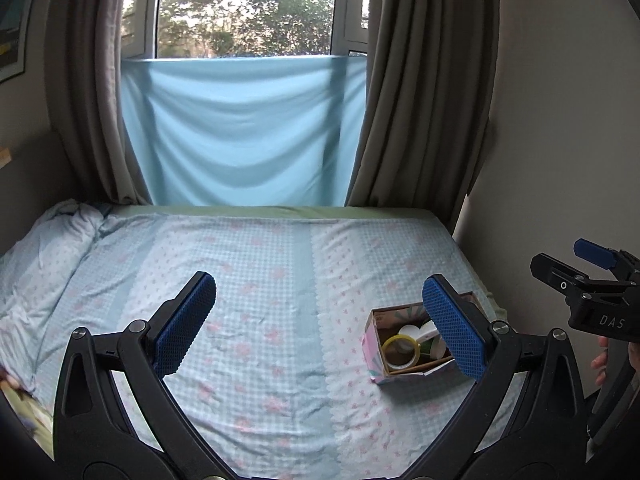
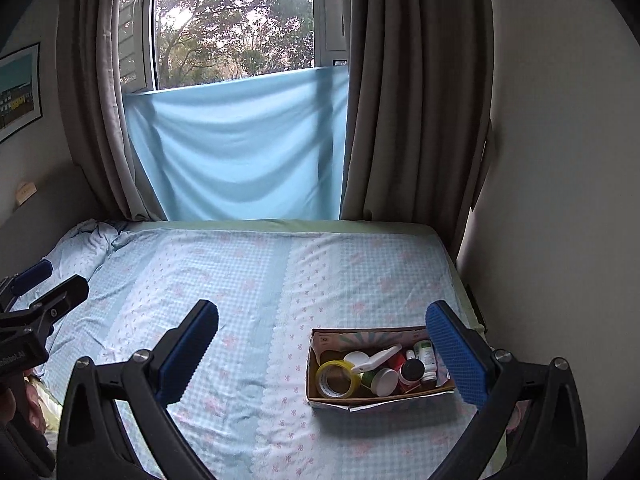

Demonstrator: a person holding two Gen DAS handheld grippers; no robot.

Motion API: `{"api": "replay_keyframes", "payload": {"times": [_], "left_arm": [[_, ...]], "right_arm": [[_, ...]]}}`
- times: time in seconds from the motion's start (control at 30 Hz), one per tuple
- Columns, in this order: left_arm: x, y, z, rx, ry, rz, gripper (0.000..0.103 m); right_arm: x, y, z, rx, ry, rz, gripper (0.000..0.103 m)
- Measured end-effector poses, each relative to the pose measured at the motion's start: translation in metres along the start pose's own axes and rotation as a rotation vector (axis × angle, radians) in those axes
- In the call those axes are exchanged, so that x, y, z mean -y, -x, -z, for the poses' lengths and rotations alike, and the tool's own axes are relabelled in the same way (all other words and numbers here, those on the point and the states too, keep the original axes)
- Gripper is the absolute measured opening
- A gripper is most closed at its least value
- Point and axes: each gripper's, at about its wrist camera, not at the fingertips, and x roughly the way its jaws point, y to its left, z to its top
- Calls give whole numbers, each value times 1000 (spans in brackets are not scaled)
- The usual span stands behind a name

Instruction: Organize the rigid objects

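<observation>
A small open cardboard box (image 2: 320, 376) sits on the bed at the right. It holds a yellow tape roll (image 2: 335, 378), a white clip (image 2: 378, 360), small bottles (image 2: 424, 354) and jars (image 2: 411, 370). The box also shows in the left wrist view (image 1: 374, 354), partly behind my left gripper's right finger. My left gripper (image 1: 318, 326) is open and empty above the bed. My right gripper (image 2: 322, 354) is open and empty, with the box between its fingers in view, lying farther ahead on the bed.
The bed (image 2: 240, 280) has a light blue checked sheet with pink bows. A crumpled duvet (image 2: 86, 240) lies at the far left. Grey curtains (image 2: 400, 100), a blue cloth (image 2: 240, 140) and a window stand behind. A wall (image 2: 560, 200) runs along the right.
</observation>
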Motion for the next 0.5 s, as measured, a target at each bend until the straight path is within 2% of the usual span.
{"api": "replay_keyframes", "payload": {"times": [0.5], "left_arm": [[6, 4, 2, 4, 1, 1, 103]], "right_arm": [[1, 7, 3, 18, -13, 17, 103]]}}
